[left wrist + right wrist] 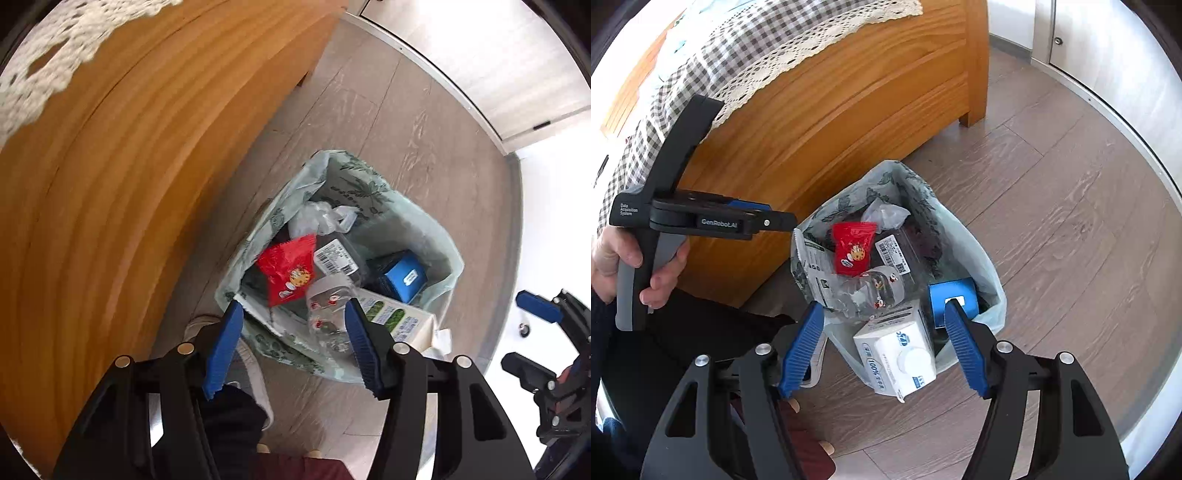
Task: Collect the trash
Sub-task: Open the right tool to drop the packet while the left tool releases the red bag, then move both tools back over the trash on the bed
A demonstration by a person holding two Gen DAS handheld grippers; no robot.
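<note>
We hold our left tool (293, 314) nose-down over the trash bag (413, 221), its blue fingers (229, 332) spread fairly wide with nothing pressed between them; the crumpled clear plastic bottle (328, 314) lies in the bag directly below the gap, not touched by either pad. Just beyond the left finger sits a red snack wrapper (286, 271), and past that a clear container with a barcode label (334, 258) and a wad of white plastic film (325, 218). To the right of the tool's right finger a white and green milk carton (400, 317) leans over the bag's near rim, and a blue box (404, 275) rests beyond it inside the bag. Our right tool (884, 308) also points down at the bag, fingers wide and empty, with the carton (897, 358) between them and below, and the blue box (953, 295) just ahead of its right finger. In that view our left hand (613, 258) grips the left tool's handle off to the left, beside the wooden bed frame (831, 122).
</note>
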